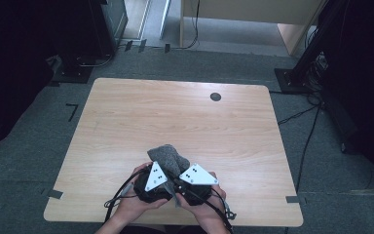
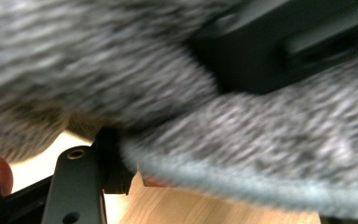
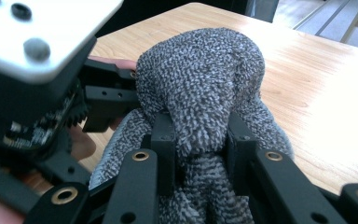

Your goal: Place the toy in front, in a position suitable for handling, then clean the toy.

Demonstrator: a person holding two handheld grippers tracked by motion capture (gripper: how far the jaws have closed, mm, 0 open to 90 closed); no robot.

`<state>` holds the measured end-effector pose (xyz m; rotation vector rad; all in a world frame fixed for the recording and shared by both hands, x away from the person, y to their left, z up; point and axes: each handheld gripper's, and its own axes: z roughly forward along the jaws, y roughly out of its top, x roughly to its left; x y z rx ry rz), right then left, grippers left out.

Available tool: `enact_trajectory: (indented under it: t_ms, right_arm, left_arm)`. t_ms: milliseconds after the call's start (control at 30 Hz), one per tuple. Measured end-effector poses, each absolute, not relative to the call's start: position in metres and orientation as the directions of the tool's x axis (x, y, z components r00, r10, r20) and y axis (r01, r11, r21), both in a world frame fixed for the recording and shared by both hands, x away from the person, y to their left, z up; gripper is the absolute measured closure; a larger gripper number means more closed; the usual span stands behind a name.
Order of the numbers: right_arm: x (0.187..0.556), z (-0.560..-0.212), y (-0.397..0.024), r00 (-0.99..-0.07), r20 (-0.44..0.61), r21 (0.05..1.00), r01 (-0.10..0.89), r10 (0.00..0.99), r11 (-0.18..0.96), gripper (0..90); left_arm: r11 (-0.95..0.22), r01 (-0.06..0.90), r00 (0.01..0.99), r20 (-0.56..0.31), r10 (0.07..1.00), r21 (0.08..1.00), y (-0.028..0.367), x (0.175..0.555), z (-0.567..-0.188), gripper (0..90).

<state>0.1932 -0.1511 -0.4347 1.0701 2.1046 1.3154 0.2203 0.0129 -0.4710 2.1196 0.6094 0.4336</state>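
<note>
Item: right gripper [image 3: 200, 149]. Jaws closed nearly to their narrowest, pads pressed on a bunched fold of the grey terry cloth [image 3: 200, 79]; the cloth is pinched between them and bulges up and beyond the tips toward 12 o'clock in the right gripper view.

Item: left gripper [image 1: 157, 181]. Jaws drawn fully in; in the left gripper view a blurred edge of the same cloth [image 2: 242, 154] is seen draped across and close over the jaw tips. A grip on the cloth's edge is judged likely, though the pinch point itself is hidden by fabric. In the right gripper view this gripper is seen at 9 o'clock, pressed against the cloth's side.

Item: grey terry cloth, position. Held just above the near edge of the table [image 1: 126, 117], at 6 o'clock in the high view, between the two grippers, which sit side by side and almost touching. A hump of cloth [image 1: 168, 155] projects toward 12 o'clock.

Item: surroundings. A dark round spot [image 1: 215, 96] is noted at 1 o'clock on the tabletop, well apart from the work.

Handling note (judgement): folding or reshaping appears to be in hand. Both pinches are best kept firm, the grippers moved together, and the loose hump laid flat on the wood before either grip is released.
</note>
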Motion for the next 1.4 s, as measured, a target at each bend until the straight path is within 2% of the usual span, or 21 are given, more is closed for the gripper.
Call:
enact_trajectory:
  t_ms: [167,267,300,367,467,633,800,900,1000,1033,1133,1233,1300,1400]
  right_arm:
    - [0.2,-0.435,-0.166,-0.54,0.044,0.885,0.412,0.841,0.219,71.6]
    - [0.198,-0.433,-0.166,-0.554,0.056,0.884,0.414,0.83,0.217,71.5]
    - [0.194,-0.431,-0.159,-0.599,0.064,0.887,0.401,0.798,0.229,71.4]
    - [0.191,-0.431,-0.15,-0.627,0.064,0.888,0.391,0.777,0.242,71.1]
    - [0.193,-0.432,-0.148,-0.62,0.053,0.886,0.39,0.782,0.249,70.9]
    - [0.199,-0.434,-0.167,-0.56,0.046,0.888,0.403,0.828,0.223,72.0]
    - [0.193,-0.428,-0.161,-0.61,0.062,0.888,0.396,0.79,0.236,72.6]
    - [0.187,-0.428,-0.147,-0.658,0.036,0.891,0.362,0.753,0.274,72.4]
    - [0.191,-0.429,-0.147,-0.636,0.037,0.897,0.362,0.771,0.255,72.2]
    - [0.197,-0.43,-0.159,-0.587,0.041,0.9,0.373,0.809,0.225,72.5]
    - [0.2,-0.43,-0.172,-0.55,0.07,0.892,0.407,0.832,0.194,72.6]
    - [0.199,-0.43,-0.175,-0.571,0.085,0.887,0.417,0.816,0.199,72.5]
    - [0.194,-0.429,-0.163,-0.623,0.089,0.889,0.401,0.777,0.22,72.3]
    - [0.193,-0.429,-0.159,-0.621,0.067,0.891,0.39,0.781,0.233,72.2]
  left_arm:
    - [-0.501,0.272,0.814,0.081,0.575,0.822,0.017,0.223,-0.47,34.1]
    - [-0.49,0.28,0.812,0.069,0.58,0.825,0.019,0.224,-0.469,34.1]
    - [-0.487,0.28,0.813,0.066,0.579,0.827,0.018,0.224,-0.469,34.1]
    - [-0.498,0.269,0.82,0.076,0.568,0.824,0.015,0.222,-0.47,34.0]
    - [-0.505,0.267,0.822,0.079,0.564,0.821,0.015,0.222,-0.471,34.0]
    - [-0.503,0.263,0.819,0.085,0.568,0.823,0.019,0.223,-0.468,34.0]
    - [-0.48,0.278,0.812,0.064,0.581,0.832,0.023,0.226,-0.466,34.1]
    - [-0.505,0.245,0.831,0.089,0.549,0.828,0.016,0.22,-0.467,34.0]
    - [-0.506,0.229,0.84,0.094,0.534,0.832,0.014,0.217,-0.467,34.0]
    - [-0.506,0.228,0.84,0.095,0.534,0.832,0.015,0.218,-0.466,34.0]
    - [-0.498,0.237,0.834,0.088,0.544,0.834,0.019,0.221,-0.467,34.1]
    - [-0.499,0.235,0.836,0.089,0.542,0.834,0.017,0.221,-0.467,34.0]
    - [-0.509,0.22,0.842,0.101,0.53,0.832,0.013,0.217,-0.468,34.0]
    - [-0.509,0.22,0.841,0.102,0.531,0.832,0.014,0.218,-0.468,34.1]
